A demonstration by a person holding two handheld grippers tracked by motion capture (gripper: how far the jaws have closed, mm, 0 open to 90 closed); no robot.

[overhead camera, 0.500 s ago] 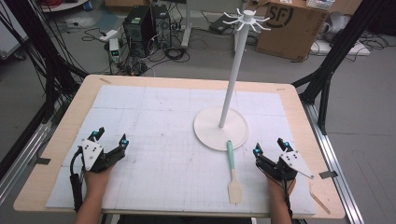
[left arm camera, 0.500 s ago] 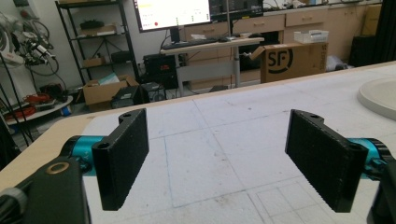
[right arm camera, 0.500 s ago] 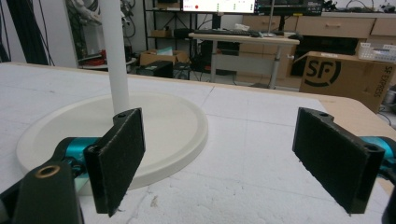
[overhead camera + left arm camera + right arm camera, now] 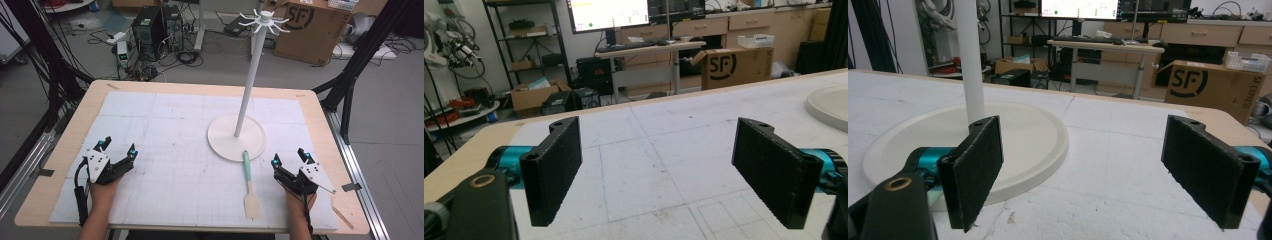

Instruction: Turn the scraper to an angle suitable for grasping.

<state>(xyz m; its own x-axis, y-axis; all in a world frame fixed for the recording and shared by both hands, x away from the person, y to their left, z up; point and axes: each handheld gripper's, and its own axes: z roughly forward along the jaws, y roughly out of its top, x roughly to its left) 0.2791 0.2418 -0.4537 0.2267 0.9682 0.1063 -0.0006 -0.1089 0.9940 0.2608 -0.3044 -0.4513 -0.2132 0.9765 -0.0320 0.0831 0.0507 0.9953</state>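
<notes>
Both grippers, left gripper (image 4: 120, 153) and right gripper (image 4: 290, 159), rest on our white mat (image 4: 165, 145) with fingers spread wide, gripping nothing. We judge nothing begun: the spatula (image 4: 249, 187) lies flat just left of our right gripper, its green handle touching the hook stand (image 4: 247, 90) base. Beyond the wooden table (image 4: 320, 115), cartons and cables clutter the floor.

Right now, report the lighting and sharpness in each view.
High view: even light, soft shadows, spatula and stand fairly sharp. Left gripper view: near jaws sharp, monitor glaring. Right gripper view: stand's pole overexposed, background slightly soft.
</notes>
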